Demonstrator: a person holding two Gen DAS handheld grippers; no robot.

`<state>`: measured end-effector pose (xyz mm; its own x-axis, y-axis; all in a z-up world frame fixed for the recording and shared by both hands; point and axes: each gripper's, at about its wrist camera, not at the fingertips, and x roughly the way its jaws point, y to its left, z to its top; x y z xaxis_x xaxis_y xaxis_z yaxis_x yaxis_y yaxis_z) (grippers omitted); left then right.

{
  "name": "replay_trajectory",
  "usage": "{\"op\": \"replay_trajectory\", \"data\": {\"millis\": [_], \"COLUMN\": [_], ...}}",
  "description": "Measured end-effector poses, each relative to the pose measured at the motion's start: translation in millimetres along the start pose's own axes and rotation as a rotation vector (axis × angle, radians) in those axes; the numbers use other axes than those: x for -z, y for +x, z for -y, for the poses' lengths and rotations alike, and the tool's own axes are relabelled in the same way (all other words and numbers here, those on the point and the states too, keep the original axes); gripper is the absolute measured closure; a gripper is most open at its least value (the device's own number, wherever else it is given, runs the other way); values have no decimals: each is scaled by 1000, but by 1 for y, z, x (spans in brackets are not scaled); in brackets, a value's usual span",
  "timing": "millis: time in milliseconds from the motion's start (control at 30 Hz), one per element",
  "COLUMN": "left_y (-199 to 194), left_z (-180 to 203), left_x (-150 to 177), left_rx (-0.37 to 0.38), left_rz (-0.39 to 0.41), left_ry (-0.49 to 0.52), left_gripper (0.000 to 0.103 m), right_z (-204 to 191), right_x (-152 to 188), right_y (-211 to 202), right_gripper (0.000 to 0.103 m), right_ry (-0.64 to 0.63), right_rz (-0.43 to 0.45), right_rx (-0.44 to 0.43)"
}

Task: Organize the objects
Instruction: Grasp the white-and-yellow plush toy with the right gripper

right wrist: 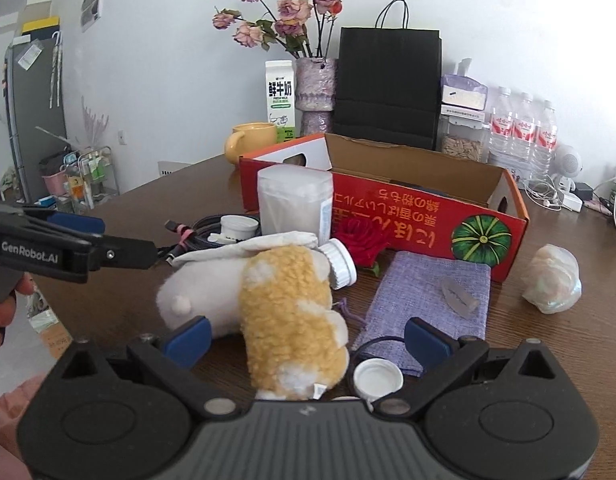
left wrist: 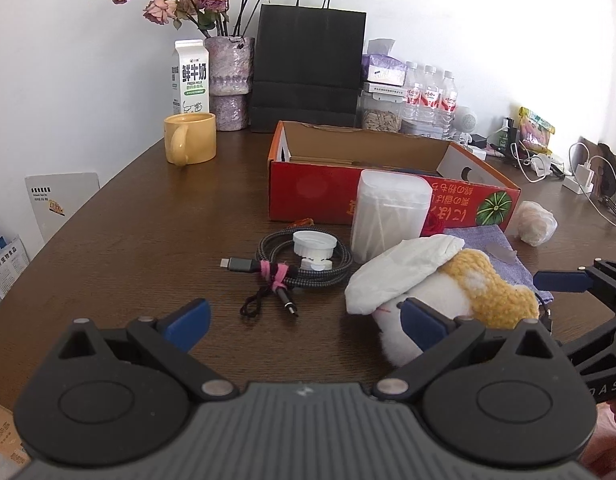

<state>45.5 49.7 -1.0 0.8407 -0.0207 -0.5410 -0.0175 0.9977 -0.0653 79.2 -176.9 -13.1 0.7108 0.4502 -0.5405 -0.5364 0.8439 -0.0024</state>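
A white and yellow plush toy (right wrist: 284,300) lies on the dark wooden table (left wrist: 128,220) in front of an open red cardboard box (right wrist: 408,216). My right gripper (right wrist: 308,340) is open, its blue pads on either side of the toy's yellow body without pressing it. My left gripper (left wrist: 304,322) is open and holds nothing, and the toy (left wrist: 460,292) sits against its right pad. Ahead of it lies a coiled cable (left wrist: 304,268) with a white cap piece (left wrist: 314,246) on top. A translucent swab box (left wrist: 388,216) stands before the red box.
A purple cloth pouch (right wrist: 428,300), a white bottle (right wrist: 340,262), a loose white cap (right wrist: 378,378), a red rose (right wrist: 362,240) and a crumpled plastic wad (right wrist: 556,280) lie around the toy. At the back stand a yellow mug (left wrist: 190,138), milk carton (left wrist: 192,76), flower vase (left wrist: 228,80), black bag (left wrist: 308,68) and water bottles (left wrist: 428,96).
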Motion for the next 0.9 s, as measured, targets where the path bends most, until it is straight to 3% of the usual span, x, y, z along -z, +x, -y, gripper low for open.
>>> {"op": "replay_trajectory", "data": {"millis": [500, 633, 900], "left_y": [-3, -3, -4], "left_z": [-7, -6, -5], "left_x": [13, 13, 12], "left_rx": [28, 32, 38], "left_rz": [-22, -21, -19], "left_ry": [-17, -17, -18], "left_gripper": [0, 0, 0], "right_z": [-16, -19, -12], "right_x": [7, 9, 12], "right_y": [15, 17, 14], "right_gripper": [20, 40, 52], "right_ry": [-70, -92, -60], "right_rz": [17, 30, 33], "right_rx": [13, 65, 24]}}
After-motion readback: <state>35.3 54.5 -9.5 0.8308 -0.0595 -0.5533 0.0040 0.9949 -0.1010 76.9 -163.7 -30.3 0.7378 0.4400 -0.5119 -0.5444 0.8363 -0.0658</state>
